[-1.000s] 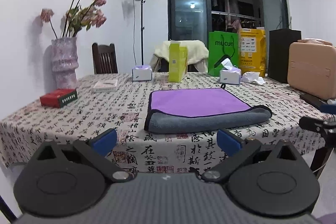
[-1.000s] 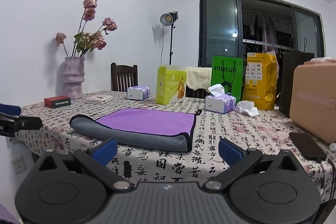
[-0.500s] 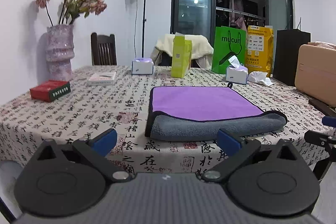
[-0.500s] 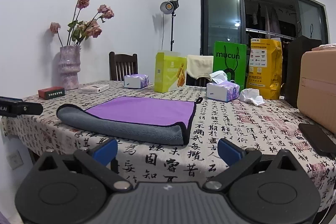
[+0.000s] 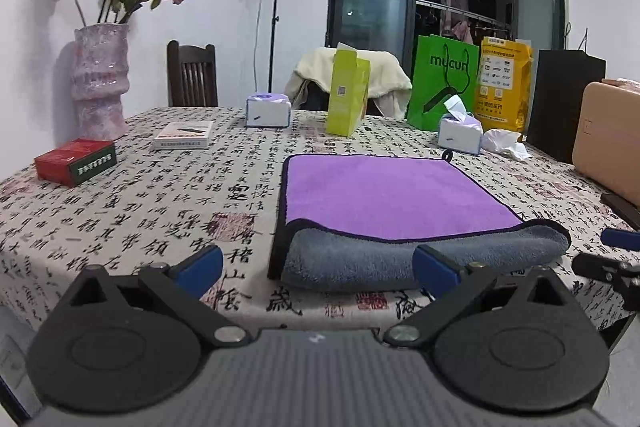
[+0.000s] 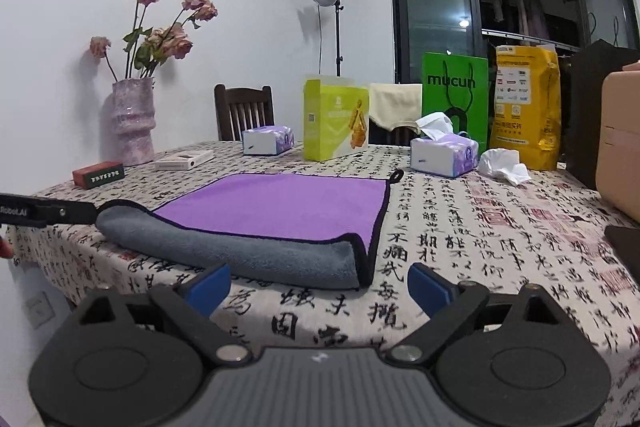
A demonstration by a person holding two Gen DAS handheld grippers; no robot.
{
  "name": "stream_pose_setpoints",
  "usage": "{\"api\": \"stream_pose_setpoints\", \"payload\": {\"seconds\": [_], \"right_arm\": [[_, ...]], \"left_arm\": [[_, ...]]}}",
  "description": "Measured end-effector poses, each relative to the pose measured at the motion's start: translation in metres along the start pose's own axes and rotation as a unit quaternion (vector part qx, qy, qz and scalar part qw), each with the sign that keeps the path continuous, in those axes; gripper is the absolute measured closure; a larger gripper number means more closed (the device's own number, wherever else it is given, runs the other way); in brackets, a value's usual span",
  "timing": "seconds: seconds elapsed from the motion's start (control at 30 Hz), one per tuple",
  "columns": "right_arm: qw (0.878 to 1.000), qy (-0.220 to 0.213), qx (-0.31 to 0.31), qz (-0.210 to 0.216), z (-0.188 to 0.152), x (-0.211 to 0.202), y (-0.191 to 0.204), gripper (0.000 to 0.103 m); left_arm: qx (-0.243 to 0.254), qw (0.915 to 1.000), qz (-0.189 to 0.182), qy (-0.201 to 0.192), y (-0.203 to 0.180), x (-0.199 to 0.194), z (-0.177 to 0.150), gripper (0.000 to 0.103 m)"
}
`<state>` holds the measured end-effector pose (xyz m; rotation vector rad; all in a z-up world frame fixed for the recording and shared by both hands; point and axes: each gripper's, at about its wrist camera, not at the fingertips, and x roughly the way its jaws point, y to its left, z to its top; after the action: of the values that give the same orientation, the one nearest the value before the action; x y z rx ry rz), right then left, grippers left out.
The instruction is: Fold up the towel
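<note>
A towel, purple on top and grey underneath (image 5: 384,195), lies folded on the patterned tablecloth, its grey fold facing me; it also shows in the right wrist view (image 6: 280,211). My left gripper (image 5: 318,265) is open and empty, just short of the fold's left corner. My right gripper (image 6: 320,285) is open and empty, just short of the fold's right corner. The right gripper's blue-tipped finger (image 5: 618,239) shows at the right edge of the left wrist view.
On the tablecloth (image 5: 160,195) stand a red box (image 5: 76,161), a white box (image 5: 184,135), two tissue boxes (image 5: 267,110) (image 6: 444,151), a yellow-green carton (image 5: 347,91), green and yellow bags (image 6: 456,99) and a tan case (image 5: 608,131). A vase (image 5: 100,79) stands far left.
Both grippers have moved closer to the table and the towel's near fold, which now looms larger. Both stay open and the towel has not moved.
</note>
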<state>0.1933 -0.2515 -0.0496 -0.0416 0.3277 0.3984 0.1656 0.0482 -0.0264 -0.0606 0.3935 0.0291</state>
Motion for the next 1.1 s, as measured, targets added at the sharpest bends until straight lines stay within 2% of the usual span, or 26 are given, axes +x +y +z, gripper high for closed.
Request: {"api": "stream_pose_setpoints", "payload": {"seconds": [0.1,0.23,0.3,0.4,0.47,0.63,0.67,0.77,0.8,0.87,1.1], "right_arm": [[1.000,0.007,0.004,0.006,0.005,0.011,-0.005,0.020],[1.000,0.018,0.013,0.008,0.009,0.026,-0.012,0.024],[1.000,0.024,0.013,0.016,0.011,0.032,-0.014,0.030],[0.999,0.029,0.010,0.020,0.014,0.043,-0.013,0.033],[0.999,0.034,0.011,0.024,0.014,0.049,-0.014,0.036],[0.998,0.046,0.018,0.038,0.017,0.062,-0.018,0.053],[0.998,0.048,0.018,0.039,0.017,0.065,-0.019,0.061],[0.998,0.057,0.015,0.036,0.018,0.071,-0.021,0.073],[0.997,0.061,0.016,0.034,0.019,0.073,-0.021,0.080],[0.997,0.067,0.016,0.032,0.018,0.075,-0.023,0.086],[0.997,0.071,0.007,0.025,0.016,0.078,-0.020,0.087]], "left_arm": [[0.003,1.0000,-0.001,0.002,0.000,0.009,0.004,0.001],[0.005,1.0000,0.000,0.007,-0.001,0.021,0.008,0.002],[0.006,0.9999,-0.005,0.010,-0.001,0.028,0.010,0.004],[0.004,0.9998,-0.008,0.019,0.000,0.039,0.011,0.010],[0.003,0.9996,-0.013,0.025,0.001,0.045,0.012,0.022],[0.002,0.9989,-0.023,0.041,0.003,0.057,0.013,0.048],[0.004,0.9988,-0.023,0.044,0.002,0.058,0.013,0.054],[0.004,0.9983,-0.024,0.053,0.003,0.063,0.013,0.071],[0.000,0.9980,-0.026,0.057,0.004,0.064,0.013,0.072],[-0.006,0.9974,-0.030,0.065,0.006,0.066,0.012,0.078],[-0.010,0.9964,-0.028,0.079,0.012,0.068,0.009,0.079]]}}
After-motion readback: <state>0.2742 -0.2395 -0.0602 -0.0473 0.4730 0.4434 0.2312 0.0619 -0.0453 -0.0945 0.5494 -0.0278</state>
